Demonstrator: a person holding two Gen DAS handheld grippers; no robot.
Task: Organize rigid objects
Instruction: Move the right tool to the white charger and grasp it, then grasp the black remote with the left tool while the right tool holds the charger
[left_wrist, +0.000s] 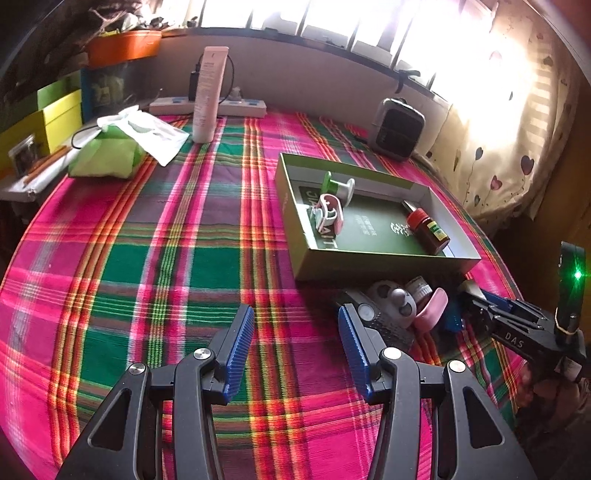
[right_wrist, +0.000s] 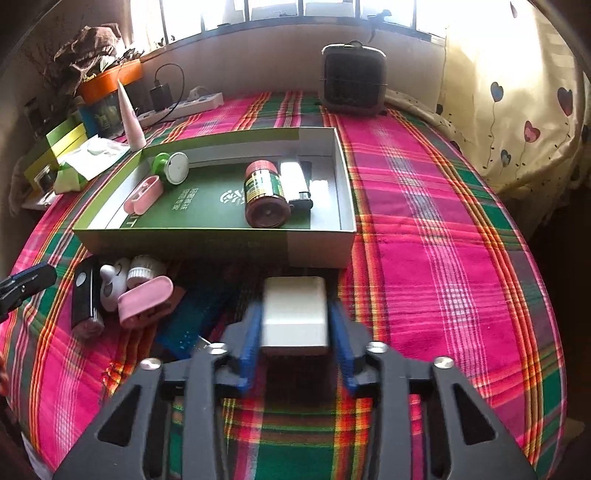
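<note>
A green open box (right_wrist: 207, 242) (left_wrist: 384, 264) lies on the plaid cloth. In it are a brown red-capped bottle (right_wrist: 266, 197) (left_wrist: 428, 230), a white lighter-shaped item (right_wrist: 295, 182), a pink clip (right_wrist: 144, 194) (left_wrist: 328, 214) and a green-and-white spool (right_wrist: 171, 167) (left_wrist: 338, 186). My right gripper (right_wrist: 295, 321) is shut on a white block (right_wrist: 295, 314) just in front of the box. My left gripper (left_wrist: 297, 339) is open and empty over the cloth, left of a pile: black device (right_wrist: 85, 299), white toy (right_wrist: 112, 286) (left_wrist: 393, 302), pink case (right_wrist: 146, 301) (left_wrist: 430, 308), blue flat item (right_wrist: 195, 314).
A small dark heater (right_wrist: 352, 79) (left_wrist: 399, 127) stands behind the box. At the back left are a pink tube (left_wrist: 208, 96), a power strip (left_wrist: 208, 107), a green tissue pack (left_wrist: 107, 151) and stacked boxes (left_wrist: 40, 125). A heart-print curtain (right_wrist: 517, 110) hangs at the right.
</note>
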